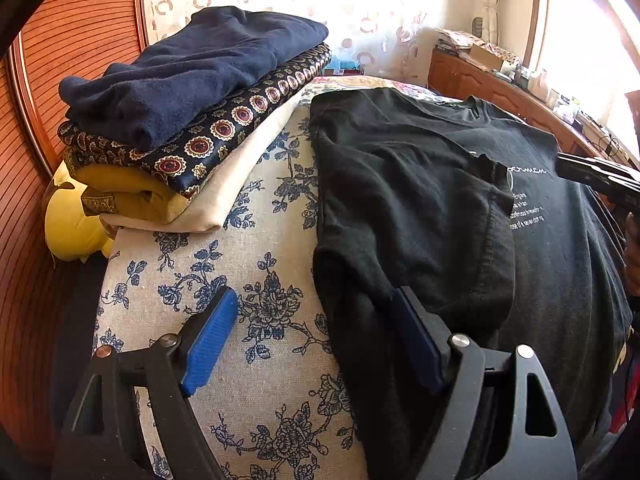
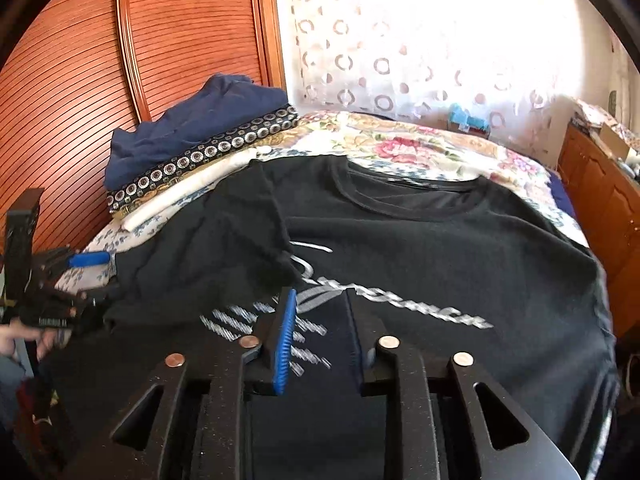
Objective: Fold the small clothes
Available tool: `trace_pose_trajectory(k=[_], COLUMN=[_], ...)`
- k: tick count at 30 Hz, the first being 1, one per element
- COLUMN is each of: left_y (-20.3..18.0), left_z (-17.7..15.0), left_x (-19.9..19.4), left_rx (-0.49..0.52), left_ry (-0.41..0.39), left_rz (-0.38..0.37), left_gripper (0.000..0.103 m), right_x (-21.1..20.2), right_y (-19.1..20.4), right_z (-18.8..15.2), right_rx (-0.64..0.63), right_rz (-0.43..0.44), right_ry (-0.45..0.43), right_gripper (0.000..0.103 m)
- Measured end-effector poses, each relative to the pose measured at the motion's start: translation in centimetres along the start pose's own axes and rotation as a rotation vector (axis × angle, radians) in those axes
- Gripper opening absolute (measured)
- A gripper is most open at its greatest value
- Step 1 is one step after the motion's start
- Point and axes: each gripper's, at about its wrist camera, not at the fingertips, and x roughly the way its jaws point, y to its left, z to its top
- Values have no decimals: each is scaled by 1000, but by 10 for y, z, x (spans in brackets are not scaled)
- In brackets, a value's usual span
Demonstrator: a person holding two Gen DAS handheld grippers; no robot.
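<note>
On the bed [image 1: 248, 360], nearest the left wrist camera: left tool [image 1: 316, 340] spread wide, one blue finger over the flowered cover, the other over the black T-shirt's edge at 5 o'clock. Nothing pinched; cannot tell whether it touches the cloth.

Right tool [image 2: 320, 332] hovers over the shirt's printed chest, jaws narrow but with a gap. No cloth between them, so it holds nothing.

Black T-shirt [image 2: 420, 240] lies face up across the bed, collar toward 12 o'clock. One side, with its sleeve, is already folded in over the chest; its edge covers the start of the white lettering. The other side lies flat and unfolded.

Beyond, at 10 o'clock: stack of folded clothes [image 1: 192, 100], dark blue piece on top, just beside the shirt. Curtain [image 2: 400, 48] bright behind.

Step in hand, as judged: bring in the unfolded side. To do it well:
- pinch that side at shoulder and hem, one tool each
- lift just clear, carry across level so the fold runs straight from collar to hem
- lay it to match the first fold, then smooth wrinkles outward before halving
- keep clear of the stack.
</note>
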Motion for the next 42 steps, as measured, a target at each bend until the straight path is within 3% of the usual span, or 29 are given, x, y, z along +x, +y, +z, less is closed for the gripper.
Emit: trace_pose_trajectory(k=[5, 14, 15, 17, 24, 36, 42], left_y=[-4, -54, -59, -72, -119, -186, -203], left_z=[3, 34, 37, 43, 60, 66, 60], left_x=[-12, -49, -49, -50, -42, 5, 23], left_rx=[16, 99, 106, 127, 175, 252, 293], left_ry=[-41, -147, -152, -164, -179, -76, -14], left_rz=[44, -25, -33, -47, -102, -184, -187], left_gripper=[80, 80, 80, 80, 80, 80, 80], right_x=[-30, -64, -68, -74, -91, -126, -125], right_y=[-20, -47, -49, -54, -72, -118, -149], right_z=[-25, -51, -54, -56, -63, -81, -87], right_rx=[-8, 50, 59, 78, 114, 199, 289], right_rz=[-65, -129, -130, -130, -144, -232, -258], right_ry=[-5, -3, -4, -7, -16, -6, 32], right_gripper=[29, 30, 31, 44, 49, 49, 49])
